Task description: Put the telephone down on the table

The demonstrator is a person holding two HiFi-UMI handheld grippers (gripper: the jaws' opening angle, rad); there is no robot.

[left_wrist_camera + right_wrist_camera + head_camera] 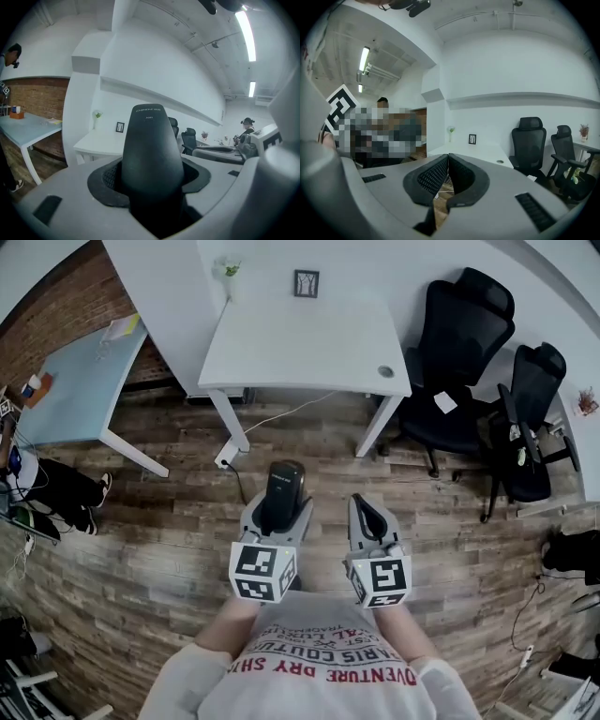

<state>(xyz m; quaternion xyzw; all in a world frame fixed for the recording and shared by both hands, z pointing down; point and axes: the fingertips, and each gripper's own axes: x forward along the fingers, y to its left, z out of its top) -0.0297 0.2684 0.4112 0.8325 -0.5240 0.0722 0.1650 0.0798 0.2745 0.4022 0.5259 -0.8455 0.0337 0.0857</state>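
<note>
The black telephone handset (283, 491) stands upright between the pads of my left gripper (279, 507), which is shut on it above the wooden floor. In the left gripper view the telephone (152, 150) fills the middle, its rounded top pointing up. My right gripper (371, 517) hangs beside it on the right, its pads (436, 176) touching at the tips with nothing between them. The white table (309, 343) lies ahead, beyond both grippers; it shows small and distant past the telephone as the white table (96, 143) and past the right jaws as the white table (476, 151).
On the table stand a small framed picture (306, 283) and a little plant (229, 272). Two black office chairs (464, 362) are at its right. A light blue table (70, 385) stands at the left, with a person's legs (56, 493) near it. A white cable (272, 423) runs under the white table.
</note>
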